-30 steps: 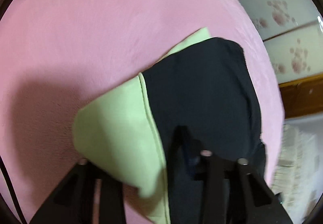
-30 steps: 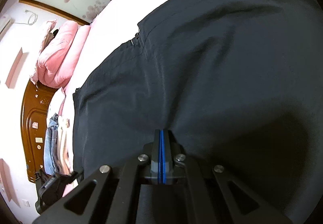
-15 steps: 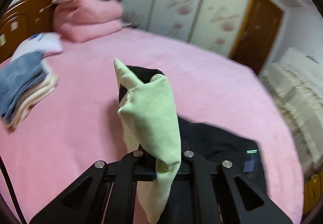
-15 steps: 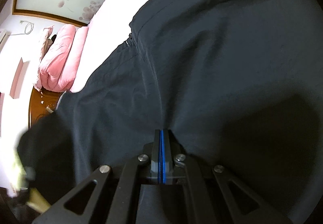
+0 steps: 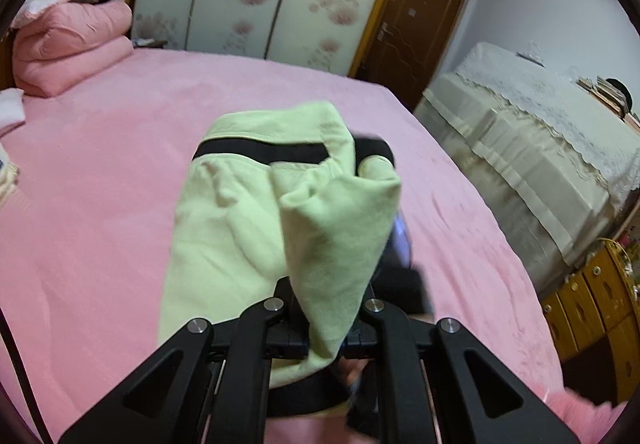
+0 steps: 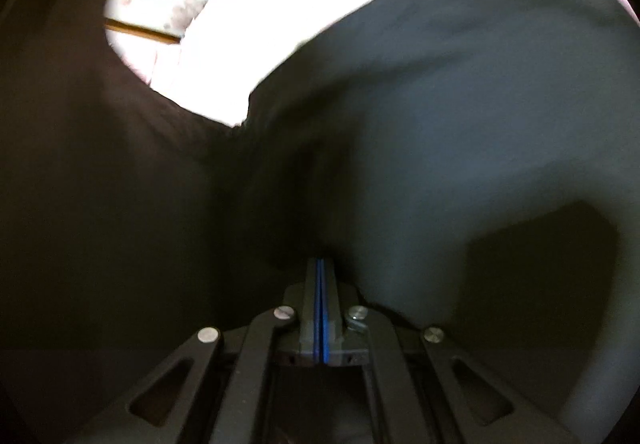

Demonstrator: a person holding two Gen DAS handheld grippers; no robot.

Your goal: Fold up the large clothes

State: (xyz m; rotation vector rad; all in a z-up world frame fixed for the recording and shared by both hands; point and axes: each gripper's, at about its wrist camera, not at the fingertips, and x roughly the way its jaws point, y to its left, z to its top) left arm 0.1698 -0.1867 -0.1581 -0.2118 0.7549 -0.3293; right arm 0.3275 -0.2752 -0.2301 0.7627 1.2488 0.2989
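2 grippers, 1 garment [image 5: 240, 228], entered as found. Item: a large piece of clothing, black on the outside with a pale green lining and a black band across the lining; its exact kind cannot be told. Location: lifted clear of the pink bed [image 5: 100, 172], bunched and hanging from both tools, with none of it visibly spread flat in the left wrist view. Left gripper [image 5: 326, 340]: clenched on a fold of the green lining, which drapes up and over the fingers; the pinch sits at an edge, probably so that the cloth can be raised and let hang straight before a fold is laid. Right gripper [image 6: 320, 308]: fingers pressed together with black cloth bunched at their tips, so it appears to grasp the dark outer side, though the pinch point itself lies in shadow; this second hold likely keeps the far part of the garment from sagging or twisting. Surroundings: a stack of pink quilts [image 5: 68, 44] at the head of the bed, well apart from the work; flowered wardrobe doors [image 5: 256, 0] behind. Status, as a judgement: folding barely begun, lining turned outward, and the garment needs laying flat.
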